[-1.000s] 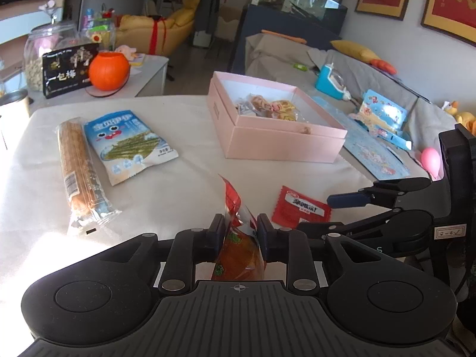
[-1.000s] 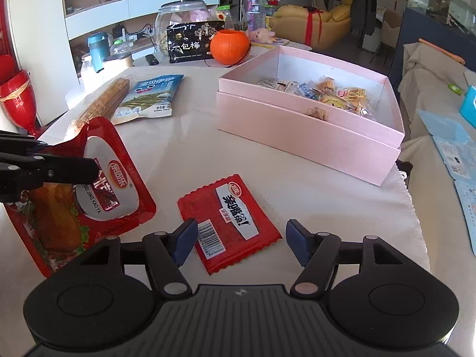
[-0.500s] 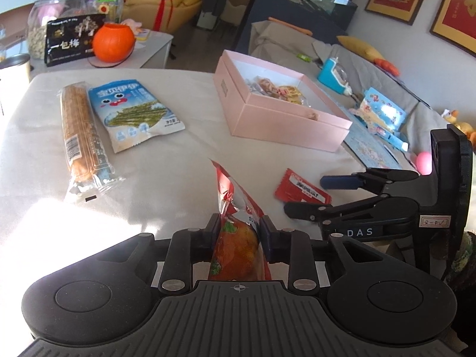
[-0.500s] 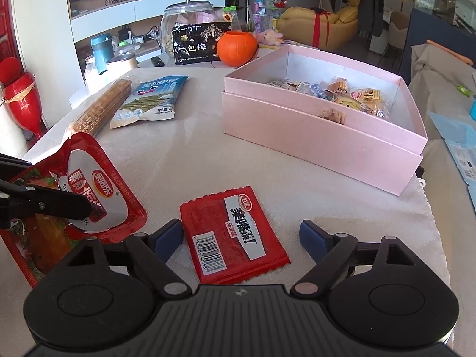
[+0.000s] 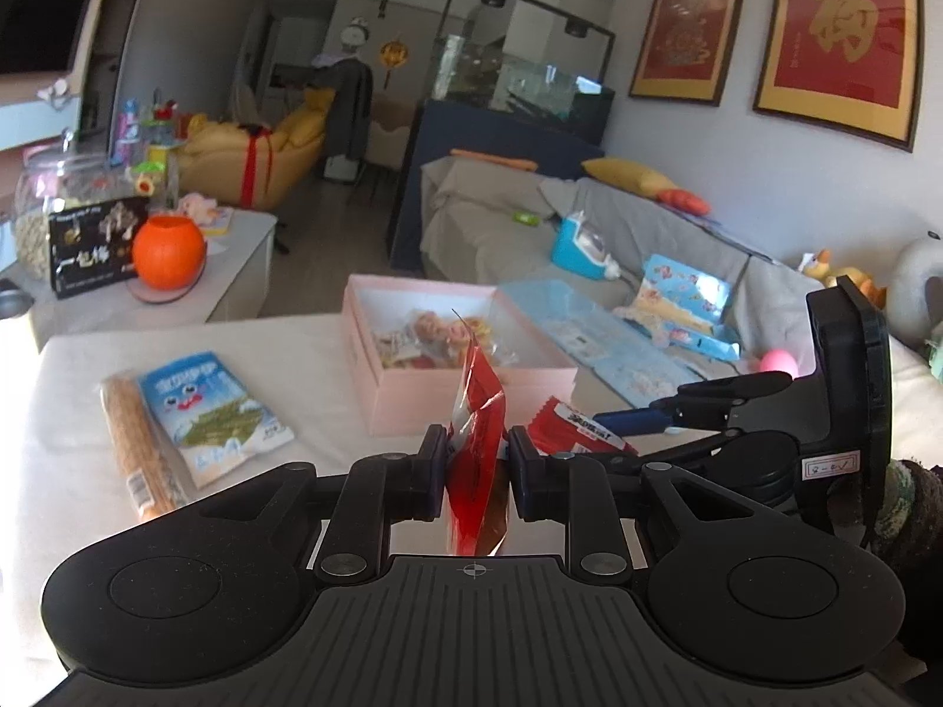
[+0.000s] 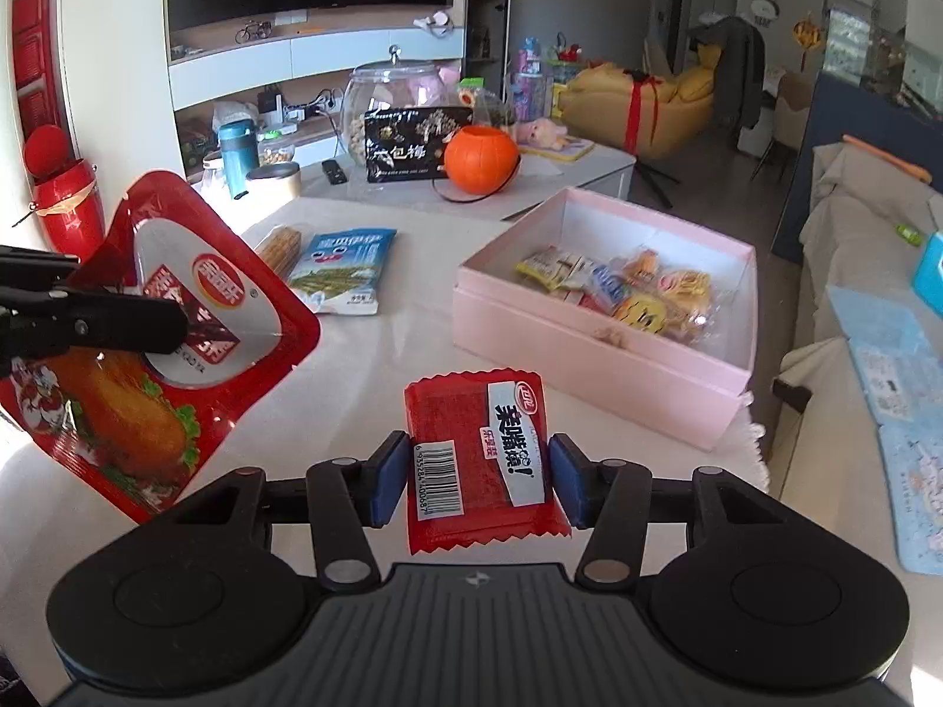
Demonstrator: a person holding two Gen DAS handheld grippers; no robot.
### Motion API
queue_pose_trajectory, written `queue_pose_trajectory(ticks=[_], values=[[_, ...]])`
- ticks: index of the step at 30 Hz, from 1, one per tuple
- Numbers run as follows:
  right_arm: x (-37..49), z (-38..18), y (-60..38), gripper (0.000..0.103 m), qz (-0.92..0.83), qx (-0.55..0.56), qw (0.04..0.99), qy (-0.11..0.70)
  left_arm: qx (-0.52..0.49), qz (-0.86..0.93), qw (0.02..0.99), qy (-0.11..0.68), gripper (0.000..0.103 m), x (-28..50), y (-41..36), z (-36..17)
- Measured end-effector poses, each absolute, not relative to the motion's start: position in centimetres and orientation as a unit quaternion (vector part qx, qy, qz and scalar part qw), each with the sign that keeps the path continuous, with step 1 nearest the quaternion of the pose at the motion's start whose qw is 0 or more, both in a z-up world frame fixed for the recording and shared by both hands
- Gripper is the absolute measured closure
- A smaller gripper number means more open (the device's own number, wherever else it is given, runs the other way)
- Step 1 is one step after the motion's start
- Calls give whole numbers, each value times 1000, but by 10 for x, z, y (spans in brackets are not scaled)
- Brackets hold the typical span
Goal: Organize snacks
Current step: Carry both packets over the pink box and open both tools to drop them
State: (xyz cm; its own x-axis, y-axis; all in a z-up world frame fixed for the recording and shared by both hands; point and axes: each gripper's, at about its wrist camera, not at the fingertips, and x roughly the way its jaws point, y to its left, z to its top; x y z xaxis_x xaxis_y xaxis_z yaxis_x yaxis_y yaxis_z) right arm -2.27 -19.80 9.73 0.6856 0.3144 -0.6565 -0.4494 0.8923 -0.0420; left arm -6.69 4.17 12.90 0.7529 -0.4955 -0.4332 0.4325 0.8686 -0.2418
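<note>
My left gripper [image 5: 474,462] is shut on a large red chicken snack pouch [image 5: 476,442], held edge-on above the table; the pouch also shows at the left of the right wrist view [image 6: 177,324]. My right gripper [image 6: 478,480] is shut on a small red snack packet [image 6: 480,459] and holds it off the table; the packet also shows in the left wrist view [image 5: 574,427]. An open pink box [image 6: 595,347] with several small snacks inside sits ahead, also in the left wrist view [image 5: 406,395].
A blue seaweed snack bag [image 5: 212,406] and a long biscuit sleeve [image 5: 135,442] lie on the white table [image 5: 306,353] at the left. An orange pumpkin pot [image 6: 480,159], a black box [image 6: 412,144] and a glass jar [image 6: 392,94] stand on the far cabinet. A sofa is to the right.
My right gripper closed on the small red packet and lifted it off the table. My left gripper raised the chicken pouch higher and tilted up.
</note>
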Motion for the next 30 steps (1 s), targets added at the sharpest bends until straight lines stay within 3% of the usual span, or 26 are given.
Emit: queue_pose_trajectory(ticks=[7, 12, 17, 22, 26, 30], values=[[-30, 118, -222, 52, 180, -119, 925, 313, -48, -271, 943, 187, 77, -29, 12, 175], [-21, 115, -230, 51, 170, -117, 926, 317, -130, -299, 938, 117, 74, 65, -11, 204], [-10, 101, -240, 50, 153, -110, 921, 340, -206, -276, 903, 257, 75, 154, -12, 155], [1, 102, -260, 50, 133, -96, 924, 345, -199, -229, 917, 259, 75, 131, 31, 112], [42, 142, -271, 50, 136, -42, 938, 316, -182, -170, 932, 263, 75, 107, 62, 101], [115, 188, -264, 34, 135, 4, 943, 303, -175, -77, 941, 279, 75, 94, 98, 102]])
